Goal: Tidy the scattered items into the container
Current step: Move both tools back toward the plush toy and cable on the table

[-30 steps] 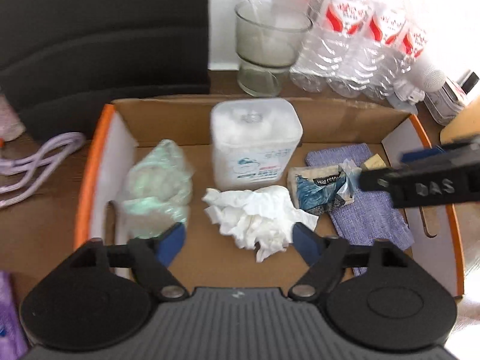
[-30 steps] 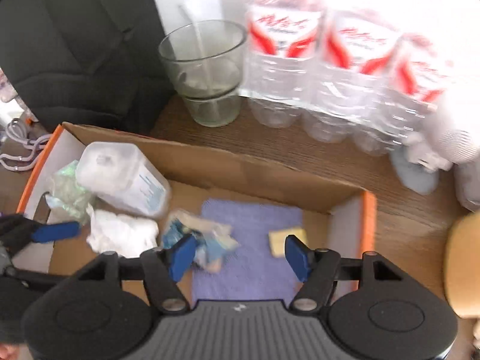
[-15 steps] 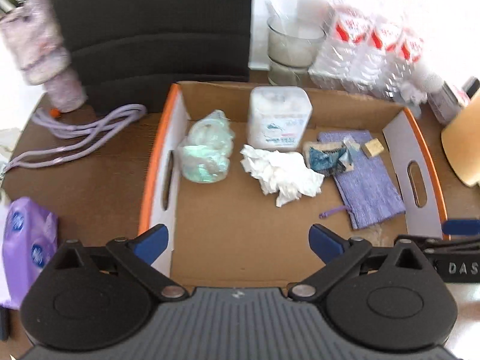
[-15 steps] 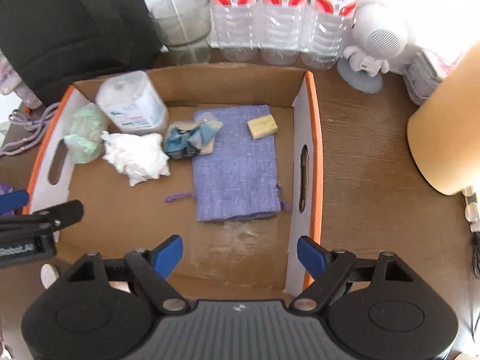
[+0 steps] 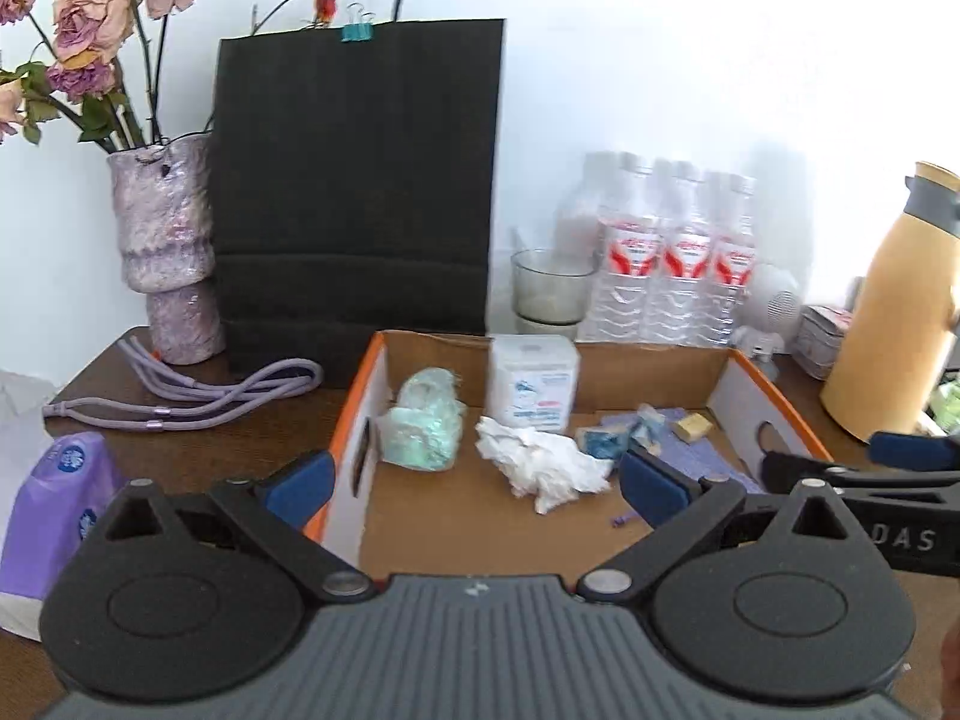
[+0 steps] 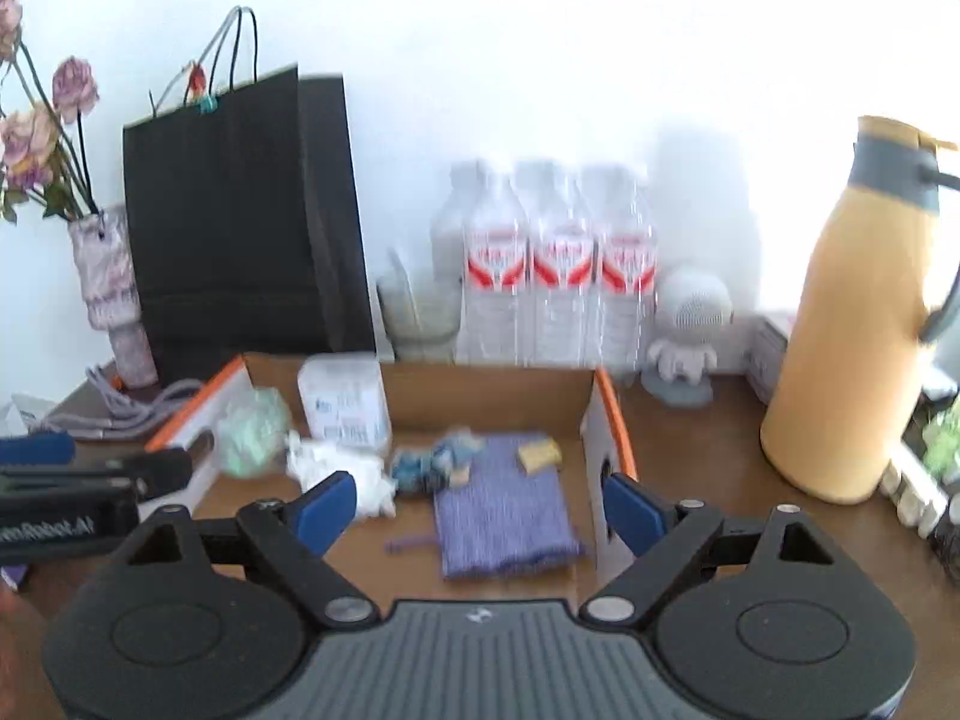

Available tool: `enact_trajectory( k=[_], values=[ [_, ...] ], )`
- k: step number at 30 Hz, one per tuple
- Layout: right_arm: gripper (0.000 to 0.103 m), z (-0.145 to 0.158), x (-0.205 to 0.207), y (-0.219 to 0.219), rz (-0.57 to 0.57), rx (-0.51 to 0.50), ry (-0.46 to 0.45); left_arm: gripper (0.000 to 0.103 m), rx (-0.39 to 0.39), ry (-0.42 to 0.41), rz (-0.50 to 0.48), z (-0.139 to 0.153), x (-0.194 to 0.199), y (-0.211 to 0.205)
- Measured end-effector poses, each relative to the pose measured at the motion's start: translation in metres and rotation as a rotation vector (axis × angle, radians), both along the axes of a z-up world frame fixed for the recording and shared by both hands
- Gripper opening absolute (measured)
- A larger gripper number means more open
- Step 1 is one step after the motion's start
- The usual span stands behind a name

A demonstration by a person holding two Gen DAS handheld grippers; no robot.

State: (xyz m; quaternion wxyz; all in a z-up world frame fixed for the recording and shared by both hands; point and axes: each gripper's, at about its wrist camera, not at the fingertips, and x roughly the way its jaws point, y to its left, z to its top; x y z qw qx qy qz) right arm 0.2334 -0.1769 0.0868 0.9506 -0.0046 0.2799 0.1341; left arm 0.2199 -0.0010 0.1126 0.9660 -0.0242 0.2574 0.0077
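Note:
An orange-rimmed cardboard box [image 5: 359, 396] [image 6: 611, 402] sits on the brown table. Inside lie a green plastic wad [image 5: 423, 427], a white tub [image 5: 533, 381], a crumpled white tissue [image 5: 540, 468], a blue wrapper [image 5: 603, 441], a purple cloth [image 6: 504, 516] and a small tan block [image 6: 539, 454]. My left gripper [image 5: 474, 489] is open and empty, near the box's front edge. My right gripper [image 6: 477, 510] is open and empty, also at the front; it shows at the right of the left wrist view [image 5: 870, 480].
Outside the box lie a purple tissue pack [image 5: 51, 510] and a purple cord [image 5: 198, 390] on the left. Behind stand a black paper bag [image 5: 354, 180], a flower vase [image 5: 168, 252], a glass [image 5: 552, 288], water bottles [image 5: 678, 276], a white figurine [image 6: 690, 330] and a tan jug [image 6: 858, 330].
Both grippers have pulled back and up out of the box and tilted toward level, so the wall and back items now show. Both stay open and empty.

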Motion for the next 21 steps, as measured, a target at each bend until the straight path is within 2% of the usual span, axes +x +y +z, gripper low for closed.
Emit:
enact_trajectory(
  k=[6, 11, 15, 17, 21],
  values=[
    [0.089, 0.012, -0.030, -0.010, -0.027, 0.059, -0.054, 0.103, 0.037, -0.084, -0.008, 0.011, -0.040, -0.007],
    [0.092, 0.015, -0.096, -0.027, -0.051, 0.089, -0.071, 0.103, 0.029, -0.151, -0.035, 0.012, -0.118, -0.004],
    [0.097, -0.012, -0.174, -0.050, -0.024, 0.141, -0.092, 0.103, 0.029, -0.195, -0.099, -0.014, -0.197, 0.000],
    [0.097, -0.034, -0.211, -0.058, -0.007, 0.121, -0.120, 0.103, 0.035, -0.203, -0.104, -0.030, -0.230, 0.005],
    [0.097, -0.068, -0.266, -0.070, -0.011, 0.092, -0.085, 0.103, 0.020, -0.111, -0.131, -0.058, -0.264, 0.021]
  ],
)
